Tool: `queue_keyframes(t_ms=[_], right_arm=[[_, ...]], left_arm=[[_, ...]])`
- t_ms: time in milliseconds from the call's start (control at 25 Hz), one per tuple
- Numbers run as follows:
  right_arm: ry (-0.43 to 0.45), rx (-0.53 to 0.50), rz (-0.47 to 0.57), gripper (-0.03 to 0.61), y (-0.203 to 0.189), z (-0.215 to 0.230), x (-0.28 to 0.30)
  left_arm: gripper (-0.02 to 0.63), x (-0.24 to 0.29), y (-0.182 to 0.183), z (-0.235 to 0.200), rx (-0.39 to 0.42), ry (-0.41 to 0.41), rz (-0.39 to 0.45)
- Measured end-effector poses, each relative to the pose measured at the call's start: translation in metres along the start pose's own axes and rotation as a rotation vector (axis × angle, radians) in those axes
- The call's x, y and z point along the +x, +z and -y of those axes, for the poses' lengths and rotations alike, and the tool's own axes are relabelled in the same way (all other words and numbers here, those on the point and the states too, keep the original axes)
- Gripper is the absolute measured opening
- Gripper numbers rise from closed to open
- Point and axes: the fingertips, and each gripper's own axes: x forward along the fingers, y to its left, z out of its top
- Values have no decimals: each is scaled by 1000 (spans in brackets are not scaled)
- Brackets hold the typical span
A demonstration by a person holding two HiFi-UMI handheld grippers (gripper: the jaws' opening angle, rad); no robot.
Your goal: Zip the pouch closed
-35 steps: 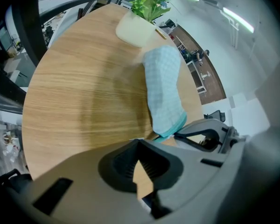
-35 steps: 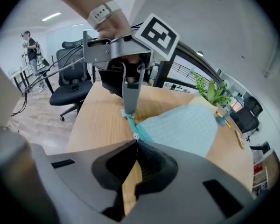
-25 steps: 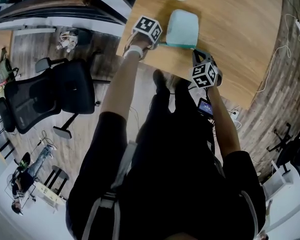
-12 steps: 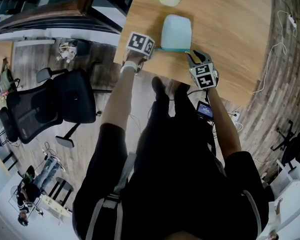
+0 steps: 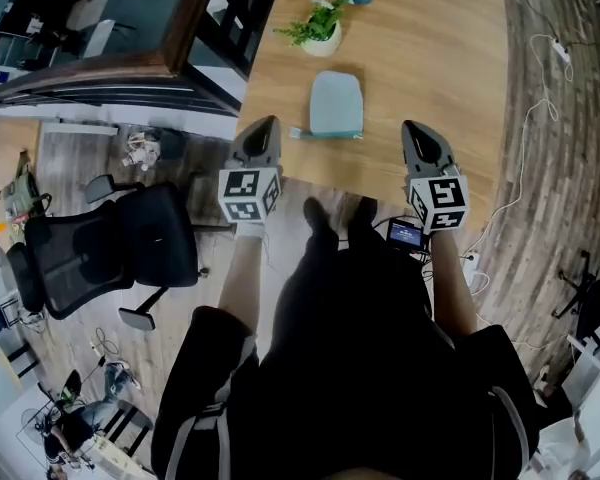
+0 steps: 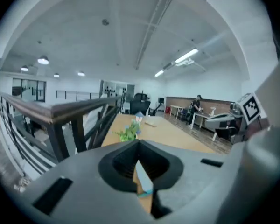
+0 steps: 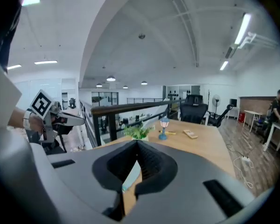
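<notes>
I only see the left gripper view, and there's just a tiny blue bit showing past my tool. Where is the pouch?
Observer: The pouch lies flat on the table, between the left tool and the right tool, touching neither.
Operator: Is the other tool holding something?
Observer: No, the right gripper view shows its jaws together with nothing between them.

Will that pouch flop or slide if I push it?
The pouch looks soft with rounded corners, so it likely sags when lifted. Lying flat on the smooth table, it would probably slide, not roll.
</notes>
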Motion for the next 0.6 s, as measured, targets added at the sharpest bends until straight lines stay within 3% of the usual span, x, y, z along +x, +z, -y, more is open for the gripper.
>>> queue_keyframes(t_ms=[160, 320, 600], right_arm=[[-54, 7, 144, 12, 69, 12, -50], [-132, -85, 209, 12, 113, 15, -90], [-183, -70, 281, 12, 138, 14, -126]], left_arm=[[0, -54, 82, 12, 116, 84, 203], [0, -98, 137, 27, 196, 145, 359], [0, -129, 173, 49, 203, 136, 447]])
